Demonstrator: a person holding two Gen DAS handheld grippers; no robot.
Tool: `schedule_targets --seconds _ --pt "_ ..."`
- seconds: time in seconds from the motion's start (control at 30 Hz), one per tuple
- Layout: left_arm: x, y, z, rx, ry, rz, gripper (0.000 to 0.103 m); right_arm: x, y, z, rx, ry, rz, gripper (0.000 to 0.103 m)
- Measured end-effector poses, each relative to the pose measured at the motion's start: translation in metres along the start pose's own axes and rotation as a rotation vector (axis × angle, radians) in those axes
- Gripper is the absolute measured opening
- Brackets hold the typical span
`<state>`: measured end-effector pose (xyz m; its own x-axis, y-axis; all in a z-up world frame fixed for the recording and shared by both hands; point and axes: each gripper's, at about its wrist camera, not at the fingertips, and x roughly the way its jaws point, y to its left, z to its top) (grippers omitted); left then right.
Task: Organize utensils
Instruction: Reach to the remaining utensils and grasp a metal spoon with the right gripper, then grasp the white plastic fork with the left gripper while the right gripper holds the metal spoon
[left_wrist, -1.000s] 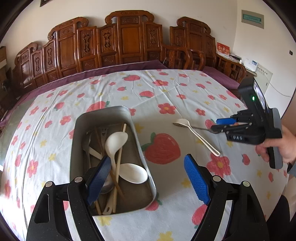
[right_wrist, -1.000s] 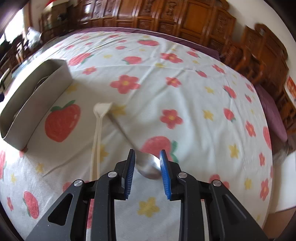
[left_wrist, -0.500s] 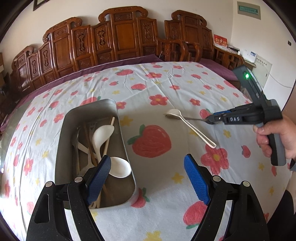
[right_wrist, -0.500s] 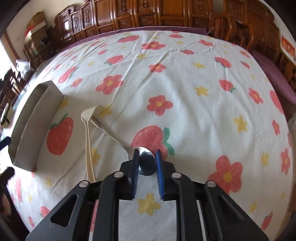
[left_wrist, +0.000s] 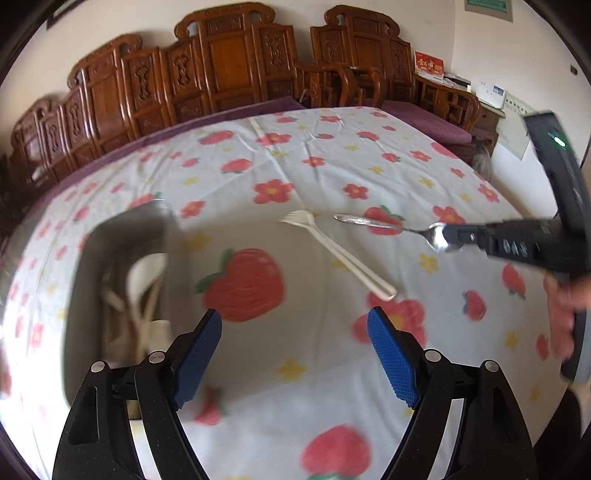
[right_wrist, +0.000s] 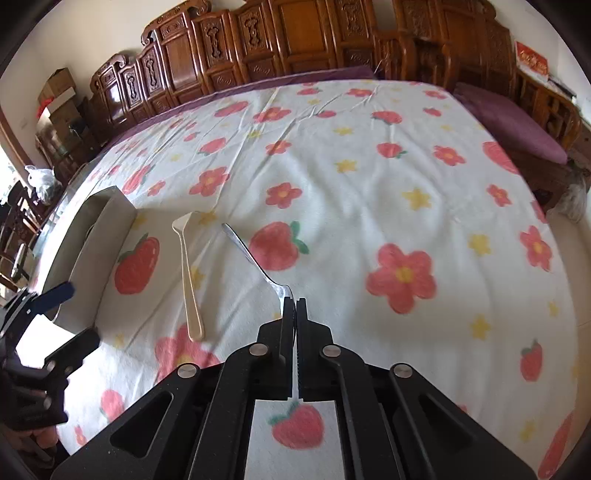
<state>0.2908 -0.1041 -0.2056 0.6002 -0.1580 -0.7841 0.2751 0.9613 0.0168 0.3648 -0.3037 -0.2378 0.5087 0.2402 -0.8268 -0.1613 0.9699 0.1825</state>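
Note:
My right gripper (right_wrist: 295, 306) is shut on the bowl of a metal spoon (right_wrist: 251, 254), whose handle points forward and left, lifted off the cloth; the spoon (left_wrist: 388, 225) and the right gripper (left_wrist: 454, 236) also show in the left wrist view. A cream plastic fork (left_wrist: 340, 254) lies flat on the tablecloth; it also shows in the right wrist view (right_wrist: 188, 273). A metal tray (left_wrist: 118, 266) at the left holds several cream and wooden utensils (left_wrist: 144, 295). My left gripper (left_wrist: 295, 347) is open and empty, above the cloth right of the tray.
The round table wears a white cloth with strawberries and flowers (right_wrist: 402, 277). Carved wooden chairs (left_wrist: 229, 66) ring the far edge. The tray's outer wall (right_wrist: 96, 243) stands left of the fork.
My right gripper has closed fully on the spoon's bowl and raised it off the cloth. My left gripper has shifted right, away from the tray.

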Motion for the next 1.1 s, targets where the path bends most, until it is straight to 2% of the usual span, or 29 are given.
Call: schedule_targets --seconds 0.17,0.3,0.4,0.5,0.7,0.83,0.97,1.1 --pt "0.022 -0.014 0.016 -0.025 0.031 -0.002 0.077 -0.013 -0.008 -0.012 0.013 -0.034 -0.013 0.002" --pt "0.041 -0.018 0.030 -0.044 0.058 0.010 0.070 -0.014 -0.010 -0.018 -0.002 -0.040 -0.028 0.002" --pt "0.058 -0.017 0.039 -0.081 0.089 0.011 0.057 -0.013 -0.014 -0.022 0.002 -0.044 -0.036 0.002" --pt "0.073 -0.016 0.046 -0.110 0.113 0.016 0.049 -0.013 -0.017 -0.024 0.010 -0.050 -0.030 0.002" --pt "0.092 -0.017 0.054 -0.163 0.144 0.033 0.042 -0.016 -0.025 -0.021 0.034 -0.064 -0.018 0.002" --pt "0.098 -0.021 0.055 -0.154 0.159 0.053 0.037 -0.021 -0.029 -0.018 0.041 -0.079 -0.025 0.002" --pt "0.100 -0.023 0.058 -0.140 0.158 0.061 0.025 -0.024 -0.035 -0.016 0.056 -0.088 -0.027 0.002" --pt "0.102 -0.023 0.061 -0.139 0.162 0.064 0.024 -0.025 -0.040 -0.014 0.067 -0.091 -0.030 0.002"
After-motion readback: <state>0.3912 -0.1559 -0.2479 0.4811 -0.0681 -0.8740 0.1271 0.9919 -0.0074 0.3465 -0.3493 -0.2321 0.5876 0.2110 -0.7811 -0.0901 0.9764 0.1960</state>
